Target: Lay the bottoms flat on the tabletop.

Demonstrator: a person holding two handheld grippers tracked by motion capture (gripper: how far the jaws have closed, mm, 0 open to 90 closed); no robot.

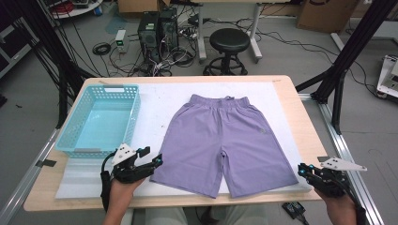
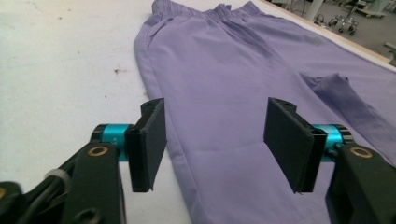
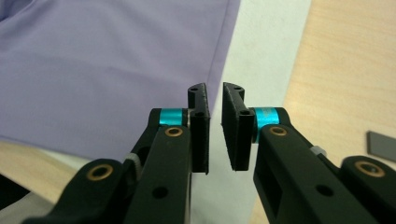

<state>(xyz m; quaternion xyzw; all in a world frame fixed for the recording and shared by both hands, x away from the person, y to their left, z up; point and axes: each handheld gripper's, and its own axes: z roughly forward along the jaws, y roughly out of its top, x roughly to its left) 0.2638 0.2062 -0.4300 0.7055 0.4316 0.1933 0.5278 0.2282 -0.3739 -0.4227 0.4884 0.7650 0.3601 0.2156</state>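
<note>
In the high view, a pair of lilac fabric shorts with an elastic waistband lies flat on a white mat covering a light wooden table, waistband toward the far edge and both leg hems toward the person. A light blue perforated plastic basket stands on the left part of the mat, well apart from the shorts. The left gripper, held in the person's left hand, sits just beside the hem corner of the left leg of the shorts, pointing toward it. The right gripper sits near the table's front right corner, just beside the outer hem corner of the right leg. A black round stool and two black computer towers stand on the floor beyond the table. In the left gripper view, the left gripper has its jaws standing wide apart above the shorts, with purple cloth and the garment's side edge visible in the gap; the pads do not press on the cloth. The right leg shows a folded-up flap near the hem. In the right gripper view, the right gripper has its jaws drawn narrow, with only a slim gap between the pads and nothing held; the side edge of the shorts runs just beyond the tips, over the mat and beside bare table wood.
</note>
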